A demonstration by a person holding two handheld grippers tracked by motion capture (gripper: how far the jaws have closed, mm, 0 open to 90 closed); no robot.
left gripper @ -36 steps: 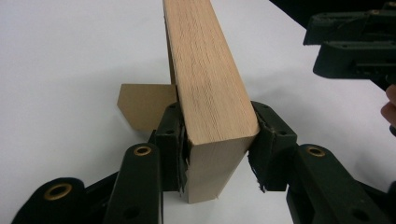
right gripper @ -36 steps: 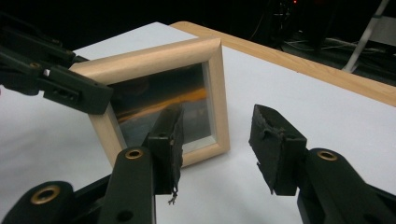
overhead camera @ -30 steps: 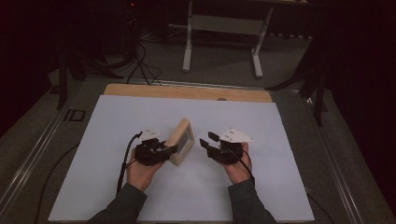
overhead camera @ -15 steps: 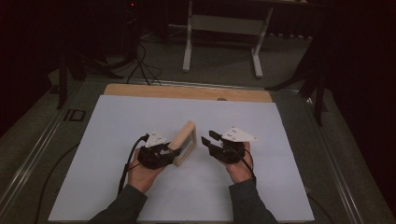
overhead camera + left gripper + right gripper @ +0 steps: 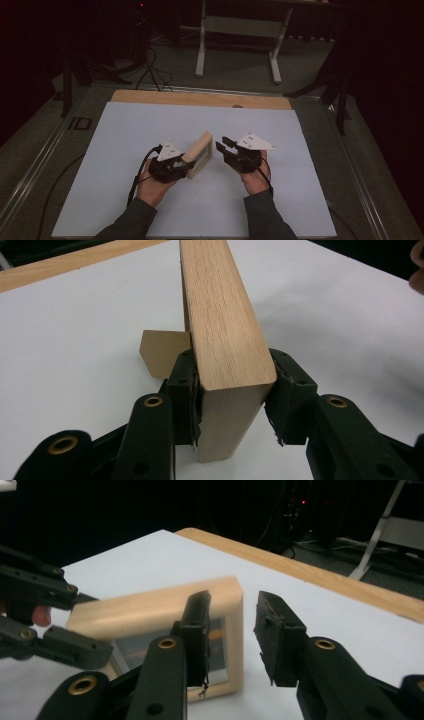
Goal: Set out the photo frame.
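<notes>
A light wooden picture frame (image 5: 200, 152) stands on edge on the white sheet, with a picture behind its glass (image 5: 220, 647). My left gripper (image 5: 186, 168) is shut on the frame's near end, and its pads (image 5: 186, 390) press on both faces of the wood (image 5: 225, 330). A small tan prop (image 5: 159, 352) sticks out behind the frame. My right gripper (image 5: 223, 146) hovers just right of the frame's far end. Its jaws have just been closing, and the frame's side rail (image 5: 234, 630) shows in the gap between them, untouched.
The white sheet (image 5: 125, 140) covers a wooden board whose bare far edge (image 5: 200, 99) shows. Beyond it are a dark floor, loose cables (image 5: 150, 70) and a white stand (image 5: 202, 45). A metal rail (image 5: 45, 150) runs along the left.
The right gripper's jaws stand narrower than before. The left gripper and frame have shifted slightly to the right, toward the right gripper.
</notes>
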